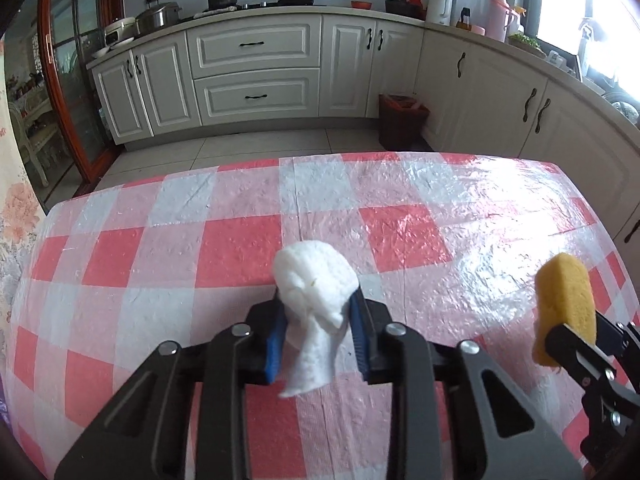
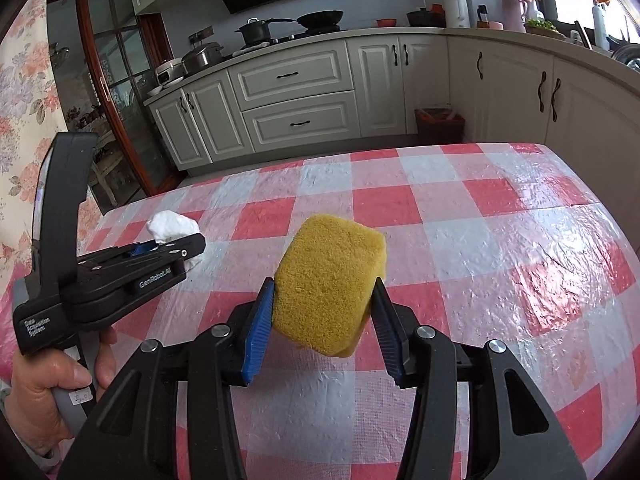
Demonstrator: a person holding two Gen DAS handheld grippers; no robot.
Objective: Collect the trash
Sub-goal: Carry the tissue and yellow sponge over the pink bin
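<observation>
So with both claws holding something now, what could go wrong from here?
1. The tissue is pinched low in the left claw, with a loose tail hanging; it may slip or tear.
2. The sponge sticks far out of the right claw and may pop free.
3. The bin stands on the floor beyond the table, so either could drop.

The left gripper [image 1: 318, 332] pinches a white tissue wad [image 1: 314, 280] between its blue pads [image 1: 276, 344], a loose tail of tissue hanging down between the fingers. Below the wad lies a table [image 1: 400, 232] under a red-and-white checked plastic cloth. To the right of the wad, well apart from it, the right gripper [image 1: 560, 328] holds a yellow sponge [image 1: 564, 304] upright above the same table. Beyond the table's far edge, a dark bin [image 1: 402, 120] stands on the tiled floor against the cream cabinets [image 1: 256, 76].
</observation>
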